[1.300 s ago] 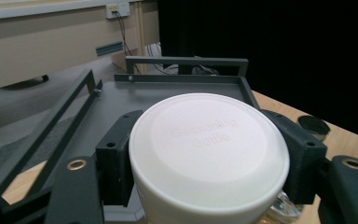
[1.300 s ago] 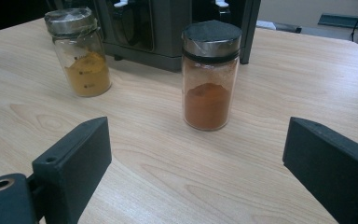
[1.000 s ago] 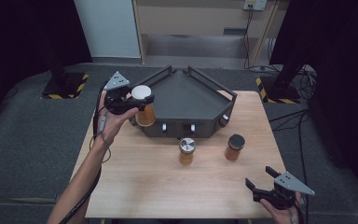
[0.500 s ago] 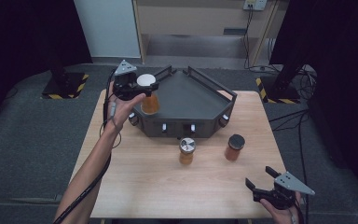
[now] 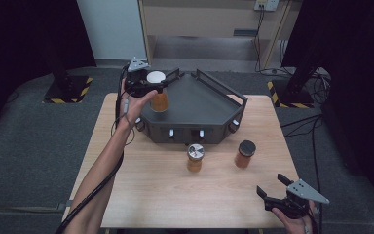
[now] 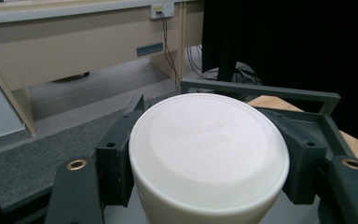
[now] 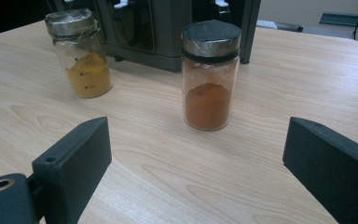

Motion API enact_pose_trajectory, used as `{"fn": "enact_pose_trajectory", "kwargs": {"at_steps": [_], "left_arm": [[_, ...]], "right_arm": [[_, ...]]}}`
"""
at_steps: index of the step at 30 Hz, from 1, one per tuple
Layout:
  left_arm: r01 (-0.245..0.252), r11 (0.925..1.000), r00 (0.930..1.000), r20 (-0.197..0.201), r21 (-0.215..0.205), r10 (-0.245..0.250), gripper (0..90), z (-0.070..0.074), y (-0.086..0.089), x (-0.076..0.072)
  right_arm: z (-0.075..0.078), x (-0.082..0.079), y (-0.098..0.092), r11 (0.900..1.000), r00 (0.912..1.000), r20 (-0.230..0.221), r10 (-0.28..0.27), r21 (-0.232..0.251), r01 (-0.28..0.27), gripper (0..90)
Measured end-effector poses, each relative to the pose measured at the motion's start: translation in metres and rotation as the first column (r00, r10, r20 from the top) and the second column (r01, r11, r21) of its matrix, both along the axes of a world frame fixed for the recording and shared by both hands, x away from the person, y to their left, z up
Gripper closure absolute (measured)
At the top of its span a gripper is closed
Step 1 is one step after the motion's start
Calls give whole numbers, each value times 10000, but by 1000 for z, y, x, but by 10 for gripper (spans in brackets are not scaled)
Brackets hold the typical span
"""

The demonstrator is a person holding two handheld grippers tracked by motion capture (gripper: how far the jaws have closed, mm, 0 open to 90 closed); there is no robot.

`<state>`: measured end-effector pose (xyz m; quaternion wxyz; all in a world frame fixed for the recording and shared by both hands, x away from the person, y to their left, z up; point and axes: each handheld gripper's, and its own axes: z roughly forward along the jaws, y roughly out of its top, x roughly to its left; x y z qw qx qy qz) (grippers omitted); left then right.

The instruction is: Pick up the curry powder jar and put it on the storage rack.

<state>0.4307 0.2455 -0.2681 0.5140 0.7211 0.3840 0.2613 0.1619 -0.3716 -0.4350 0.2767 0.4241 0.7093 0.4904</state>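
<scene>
At the left of the high view, the left gripper (image 5: 148, 87) is clamped on a white-lidded bottle (image 5: 158, 92) of orange powder, its jaws pressed against both sides just under the lid, and holds it above the near left corner of the dark grey rack (image 5: 195, 109) that stands at the far side of the wooden table (image 5: 141, 190). In the left gripper view the white lid (image 6: 208, 144) bears raised lettering, and the rack's rail runs behind it. Right of centre, two more jars stand upright on the table just in front of the rack: a silver-lidded jar (image 5: 195, 157) of yellow powder, then a black-lidded jar (image 5: 245, 153) of reddish powder. At the near right corner, the right gripper (image 5: 275, 191) rests with jaws spread wide and nothing between them, facing the black-lidded jar
</scene>
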Motion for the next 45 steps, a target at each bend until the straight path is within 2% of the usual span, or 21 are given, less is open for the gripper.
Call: {"fn": "enact_pose_trajectory", "kwargs": {"at_steps": [9,21,31,38,45], "left_arm": [[-404,9992,9992,-38,-22,404,330,-10,-2,11],[-540,9985,9981,-295,-107,537,330,-24,-3,18],[-591,9979,9977,-355,-272,581,330,-27,-2,20],[-691,9975,9970,-361,-150,686,330,-27,-1,20],[-739,9969,9966,-390,-268,728,330,-31,2,19]], "right_arm": [[0,0,0,10000,10000,-44,19,18,-19,76],[0,1,0,10000,10000,-55,29,31,-29,76],[0,0,-1,10000,10000,-50,34,29,-34,76],[0,0,-1,10000,10000,-36,39,36,-39,76],[0,0,-1,10000,10000,-42,42,33,-42,76]]}}
